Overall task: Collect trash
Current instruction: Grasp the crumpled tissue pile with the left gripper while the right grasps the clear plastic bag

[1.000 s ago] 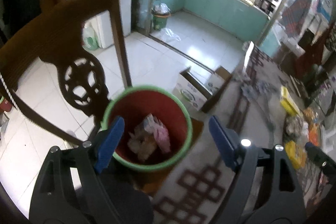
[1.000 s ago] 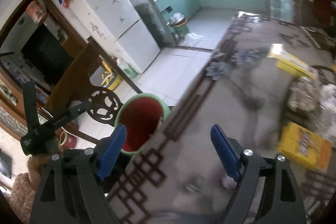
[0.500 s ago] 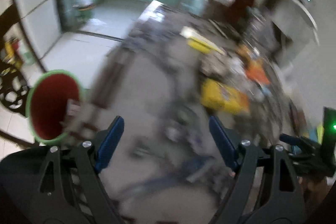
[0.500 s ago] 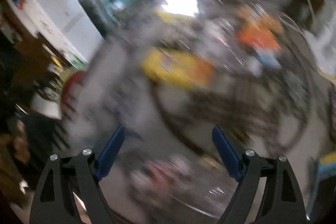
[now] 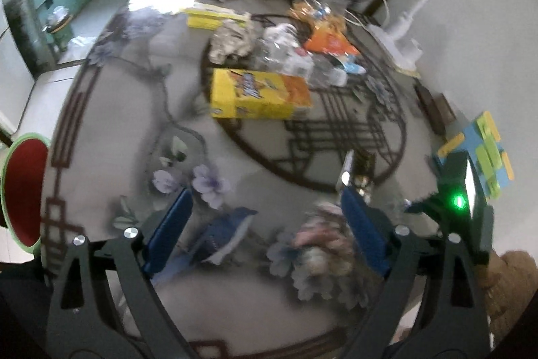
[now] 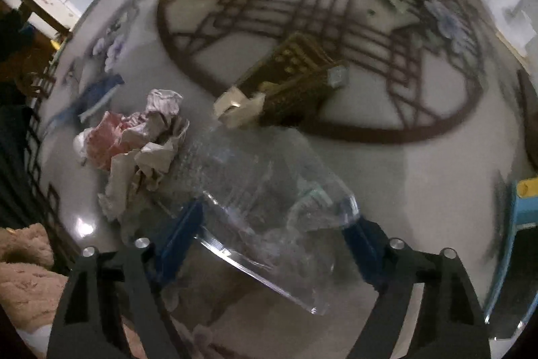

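Observation:
My right gripper (image 6: 275, 224) is open, and a crushed clear plastic bottle (image 6: 269, 190) lies on the table between its fingers. A wad of crumpled white and pink paper (image 6: 134, 143) lies just left of the bottle. A dark brown carton (image 6: 289, 83) lies beyond it. My left gripper (image 5: 265, 224) is open and empty over the table, with a blue wrapper (image 5: 225, 234) and the crumpled paper (image 5: 319, 241) between its fingers. The red bin with a green rim (image 5: 20, 190) stands off the table's left edge.
A yellow box (image 5: 255, 93) lies mid-table, with a heap of bags, wrappers and clear bottles (image 5: 285, 46) behind it. A blue and green packet (image 5: 484, 150) lies at the right edge. The patterned tabletop (image 5: 134, 90) ends at the left.
Both grippers have swung from the bin and chair side to over the table. The right gripper has come down around the clear bottle. Both stay open.

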### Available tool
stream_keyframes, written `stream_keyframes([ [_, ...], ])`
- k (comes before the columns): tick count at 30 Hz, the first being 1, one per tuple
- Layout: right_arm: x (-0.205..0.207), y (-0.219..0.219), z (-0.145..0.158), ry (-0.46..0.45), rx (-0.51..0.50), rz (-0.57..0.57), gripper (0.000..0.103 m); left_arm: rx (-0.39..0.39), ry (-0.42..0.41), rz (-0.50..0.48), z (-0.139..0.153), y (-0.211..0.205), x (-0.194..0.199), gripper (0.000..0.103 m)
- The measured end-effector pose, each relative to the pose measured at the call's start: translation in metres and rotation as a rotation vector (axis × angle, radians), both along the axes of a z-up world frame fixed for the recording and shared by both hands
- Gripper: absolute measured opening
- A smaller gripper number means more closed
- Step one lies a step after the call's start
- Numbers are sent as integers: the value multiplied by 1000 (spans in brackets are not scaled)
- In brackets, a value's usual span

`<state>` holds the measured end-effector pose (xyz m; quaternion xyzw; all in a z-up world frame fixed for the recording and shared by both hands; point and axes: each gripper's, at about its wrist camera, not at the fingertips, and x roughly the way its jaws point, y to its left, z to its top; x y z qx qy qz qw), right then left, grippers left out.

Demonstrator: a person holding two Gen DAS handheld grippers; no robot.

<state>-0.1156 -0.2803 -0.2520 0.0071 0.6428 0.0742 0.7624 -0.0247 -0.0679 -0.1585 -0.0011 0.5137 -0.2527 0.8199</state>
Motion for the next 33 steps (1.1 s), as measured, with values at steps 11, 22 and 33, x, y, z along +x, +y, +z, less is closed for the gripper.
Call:
stream_keyframes([
  [11, 44, -26, 34, -151, 107, -133, 49, 48, 119, -21, -34, -17, 6, 89],
  [22, 65, -13, 50, -210, 174, -174, 49, 61, 299, -66, -89, -31, 11, 60],
  [33, 66, 7, 65, -257, 175, -161, 49, 31, 144, 103, -58, 12, 22, 40],
])
